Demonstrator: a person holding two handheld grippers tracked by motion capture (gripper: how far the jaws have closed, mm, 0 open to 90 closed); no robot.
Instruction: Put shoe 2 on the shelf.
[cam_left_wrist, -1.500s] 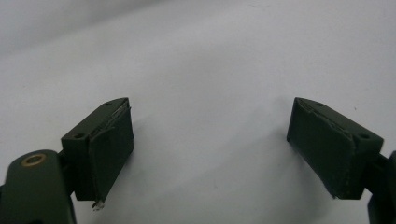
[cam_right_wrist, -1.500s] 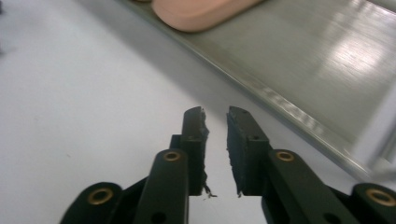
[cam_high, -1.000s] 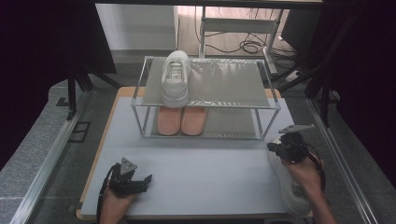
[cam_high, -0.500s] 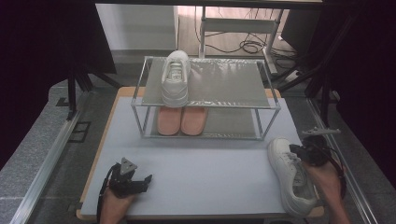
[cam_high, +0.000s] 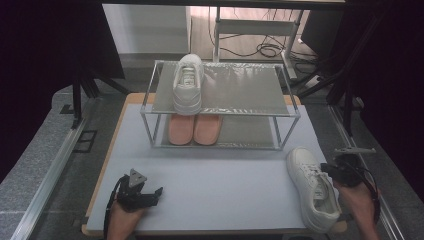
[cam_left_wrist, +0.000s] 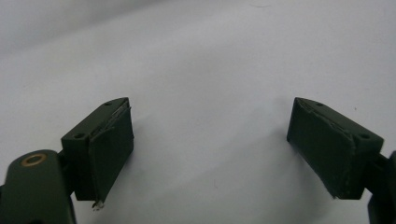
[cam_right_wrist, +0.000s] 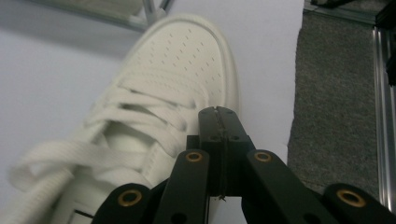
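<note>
A white sneaker (cam_high: 312, 187) lies on the white table mat at the front right, toe toward the rack. My right gripper (cam_high: 334, 171) is just to its right, level with the laces. In the right gripper view its jaws (cam_right_wrist: 219, 112) are pressed together with nothing between them, alongside the sneaker (cam_right_wrist: 177, 79). A second white sneaker (cam_high: 188, 82) stands on the top shelf of the metal rack (cam_high: 220, 113). My left gripper (cam_high: 156, 192) rests at the front left, its jaws wide apart over bare mat (cam_left_wrist: 210, 135).
A pair of salmon-pink shoes (cam_high: 194, 129) sits on the rack's lower shelf. The right part of the top shelf is bare mesh. Grey floor and a metal rail (cam_high: 360, 170) run beside the table's right edge.
My right hand has moved rightward and toward the table's front, off the sneaker, which now shows in full. The left gripper has stayed in place.
</note>
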